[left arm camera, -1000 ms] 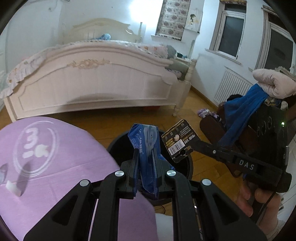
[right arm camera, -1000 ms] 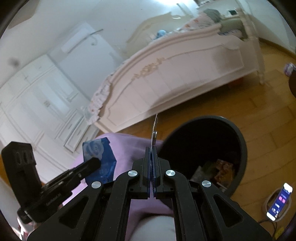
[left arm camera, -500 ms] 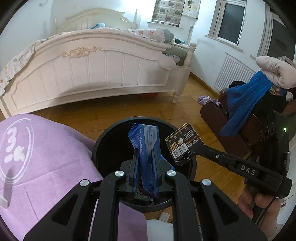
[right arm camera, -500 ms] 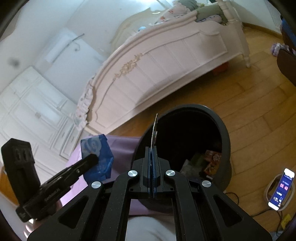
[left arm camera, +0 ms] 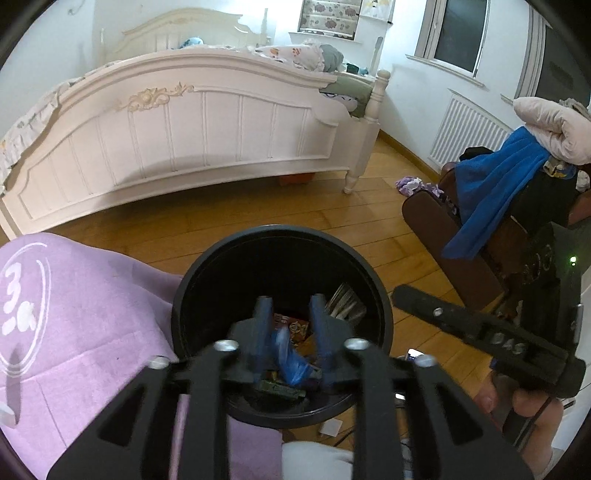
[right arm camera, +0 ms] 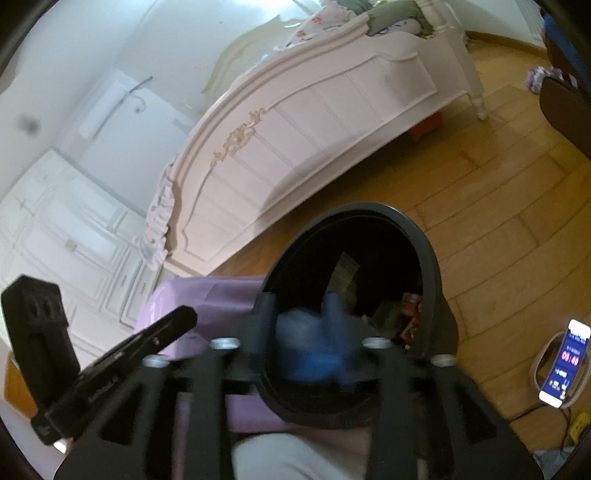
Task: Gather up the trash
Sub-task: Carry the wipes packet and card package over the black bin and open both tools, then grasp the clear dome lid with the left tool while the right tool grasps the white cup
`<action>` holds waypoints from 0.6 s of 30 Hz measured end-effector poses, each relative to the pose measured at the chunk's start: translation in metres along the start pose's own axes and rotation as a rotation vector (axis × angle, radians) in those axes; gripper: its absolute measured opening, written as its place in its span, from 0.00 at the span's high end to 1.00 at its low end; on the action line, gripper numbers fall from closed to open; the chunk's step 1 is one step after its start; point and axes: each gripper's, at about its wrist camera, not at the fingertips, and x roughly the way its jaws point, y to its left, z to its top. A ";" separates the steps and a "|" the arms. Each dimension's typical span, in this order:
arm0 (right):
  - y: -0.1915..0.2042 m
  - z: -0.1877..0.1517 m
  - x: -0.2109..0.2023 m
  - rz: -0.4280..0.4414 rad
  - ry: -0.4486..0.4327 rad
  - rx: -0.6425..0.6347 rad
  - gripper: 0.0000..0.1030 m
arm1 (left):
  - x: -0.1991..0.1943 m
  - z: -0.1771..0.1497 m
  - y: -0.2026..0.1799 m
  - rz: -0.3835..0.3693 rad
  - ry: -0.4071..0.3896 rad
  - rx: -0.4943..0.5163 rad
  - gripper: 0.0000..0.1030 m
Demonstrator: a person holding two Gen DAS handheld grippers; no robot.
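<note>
Hovering over the black trash bin (left arm camera: 192,291), the left gripper (left arm camera: 289,306) has just been opening; its fingers (left arm camera: 263,314) are released, and the blue wrapper (left arm camera: 291,360) sits loose between them, inside the bin. Right gripper (right arm camera: 301,306): fingers likewise just spread, clear of the blurred blue wrapper between them, purple cloth (left arm camera: 85,314) left of both.

The bin (left arm camera: 184,306) is black, and the wrapper (left arm camera: 291,360) inside it is blue. The bed footboard (left arm camera: 207,125) is cream-white with a gold floral ornament (left arm camera: 153,96); the floor (left arm camera: 373,236) is honey-brown wood planking. The cloth (left arm camera: 92,317) beside the bin is lilac with a white circular print, and the window blind (left arm camera: 330,16) carries a floral pattern.
</note>
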 end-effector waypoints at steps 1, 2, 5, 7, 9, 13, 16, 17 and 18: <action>0.001 0.000 -0.001 -0.001 -0.002 0.001 0.47 | -0.003 0.000 0.001 0.006 -0.009 0.001 0.46; 0.002 -0.001 -0.002 -0.002 0.000 -0.002 0.47 | -0.009 -0.002 0.001 0.011 -0.028 0.000 0.34; 0.010 -0.003 -0.004 -0.001 0.008 -0.013 0.46 | -0.021 -0.004 0.004 0.010 -0.056 0.002 0.32; 0.019 -0.006 -0.005 0.002 0.007 -0.027 0.42 | -0.030 -0.005 0.008 0.016 -0.068 -0.001 0.32; 0.029 -0.006 -0.005 0.008 0.011 -0.043 0.40 | -0.040 -0.008 0.016 0.027 -0.083 -0.010 0.32; 0.062 -0.015 0.002 0.027 0.042 -0.110 0.38 | -0.066 -0.019 0.047 0.067 -0.116 -0.067 0.31; 0.094 -0.024 0.011 0.043 0.073 -0.171 0.38 | -0.084 -0.030 0.078 0.105 -0.126 -0.142 0.31; 0.102 -0.028 0.014 0.049 0.085 -0.189 0.38 | -0.090 -0.036 0.092 0.121 -0.126 -0.173 0.31; 0.112 -0.031 0.018 0.055 0.096 -0.208 0.38 | -0.095 -0.039 0.101 0.134 -0.128 -0.193 0.31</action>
